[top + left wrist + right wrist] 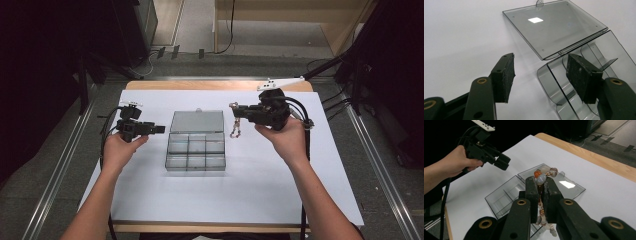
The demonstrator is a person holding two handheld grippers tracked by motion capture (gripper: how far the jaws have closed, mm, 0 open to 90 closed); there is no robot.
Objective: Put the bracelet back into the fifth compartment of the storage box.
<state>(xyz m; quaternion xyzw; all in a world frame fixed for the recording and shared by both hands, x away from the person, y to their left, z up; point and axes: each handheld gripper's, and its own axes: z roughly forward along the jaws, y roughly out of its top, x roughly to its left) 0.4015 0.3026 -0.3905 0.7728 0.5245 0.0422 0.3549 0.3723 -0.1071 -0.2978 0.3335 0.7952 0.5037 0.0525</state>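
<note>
A clear plastic compartment box [195, 151] lies mid-table with its lid [197, 121] folded back flat; its lid [554, 27] and curved dividers [564, 82] also show in the left gripper view. My right gripper [235, 108] hovers right of the box, shut on a beaded bracelet [235, 127] of orange, white and brown beads that dangles below it. In the right gripper view the bracelet [543, 173] is pinched between the black pads [533, 197]. My left gripper [161, 129] hangs left of the box, open with nothing in it, its pads [505, 77] wide apart.
White paper [260, 185] covers the wooden table [210, 85]. A white bar [280, 82] on a black stand reaches over the back right corner. Metal rails [65, 165] run along both sides on the floor.
</note>
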